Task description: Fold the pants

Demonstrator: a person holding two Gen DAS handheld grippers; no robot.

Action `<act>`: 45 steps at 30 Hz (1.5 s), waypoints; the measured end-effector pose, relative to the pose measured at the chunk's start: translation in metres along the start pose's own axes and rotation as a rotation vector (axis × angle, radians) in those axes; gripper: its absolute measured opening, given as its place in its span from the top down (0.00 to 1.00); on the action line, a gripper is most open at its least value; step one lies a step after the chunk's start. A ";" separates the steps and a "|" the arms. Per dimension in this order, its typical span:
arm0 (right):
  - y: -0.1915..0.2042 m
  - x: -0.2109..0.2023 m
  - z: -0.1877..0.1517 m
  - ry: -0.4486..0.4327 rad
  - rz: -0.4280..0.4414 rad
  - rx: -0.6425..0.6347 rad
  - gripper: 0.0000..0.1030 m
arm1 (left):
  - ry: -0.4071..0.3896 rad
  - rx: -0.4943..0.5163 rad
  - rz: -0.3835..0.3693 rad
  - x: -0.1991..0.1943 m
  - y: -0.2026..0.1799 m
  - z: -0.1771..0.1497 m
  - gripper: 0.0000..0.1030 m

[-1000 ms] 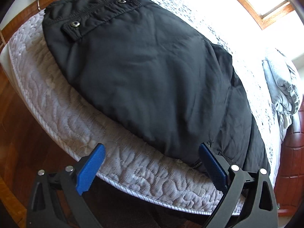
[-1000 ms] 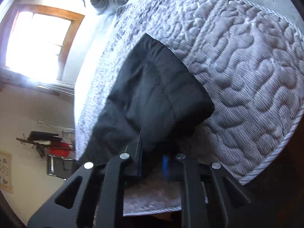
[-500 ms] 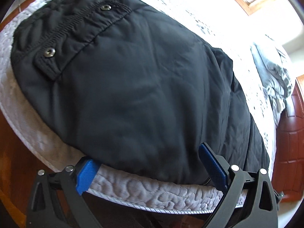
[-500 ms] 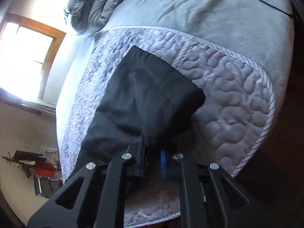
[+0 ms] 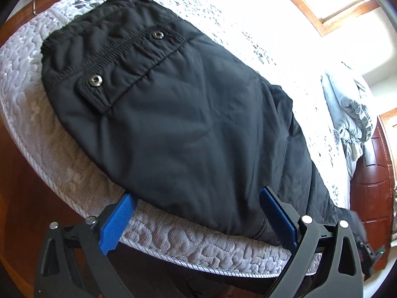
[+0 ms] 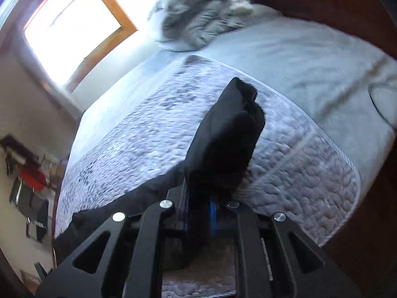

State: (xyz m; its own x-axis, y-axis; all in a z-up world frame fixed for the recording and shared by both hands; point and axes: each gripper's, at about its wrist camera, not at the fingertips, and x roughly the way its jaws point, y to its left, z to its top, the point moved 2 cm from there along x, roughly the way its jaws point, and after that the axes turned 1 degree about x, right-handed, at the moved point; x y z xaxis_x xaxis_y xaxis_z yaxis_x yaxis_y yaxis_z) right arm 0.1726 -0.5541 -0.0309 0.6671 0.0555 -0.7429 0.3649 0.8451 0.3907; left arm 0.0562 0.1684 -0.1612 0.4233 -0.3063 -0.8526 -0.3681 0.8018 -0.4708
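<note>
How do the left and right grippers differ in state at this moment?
The left gripper is wide open with nothing between its blue pads, while the right gripper is shut on the black pants. The left one sits low at the quilted mattress edge by the pants' side; the right one holds the leg end raised off the bed. Both have blue pads on black frames.

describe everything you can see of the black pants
The black pants look like smooth, slightly padded nylon, with a gathered elastic waistband and two metal snaps. The upper part lies flat on the quilted mattress pad, between the open left tongs, with a zipper pull at the near edge. The right tongs are shut on the leg end, lifting it off the bed so the cuffs stand up.
</note>
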 end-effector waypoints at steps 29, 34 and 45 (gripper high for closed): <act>0.227 0.058 -0.150 0.239 0.051 -0.825 0.90 | -0.044 -0.009 -0.031 -0.039 0.027 -0.008 0.04; 0.233 0.068 -0.171 0.275 0.038 -0.861 0.90 | -0.042 -0.009 -0.027 -0.040 0.029 -0.010 0.04; 0.235 0.081 -0.208 0.329 0.031 -0.948 0.89 | -0.043 -0.017 -0.028 -0.039 0.031 -0.012 0.04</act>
State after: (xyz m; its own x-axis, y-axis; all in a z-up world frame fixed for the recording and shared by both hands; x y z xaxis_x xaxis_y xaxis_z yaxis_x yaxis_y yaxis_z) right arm 0.1772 -0.2407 -0.1118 0.4023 0.1080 -0.9091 -0.4134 0.9075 -0.0751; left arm 0.0181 0.1985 -0.1451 0.4684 -0.3060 -0.8288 -0.3697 0.7841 -0.4985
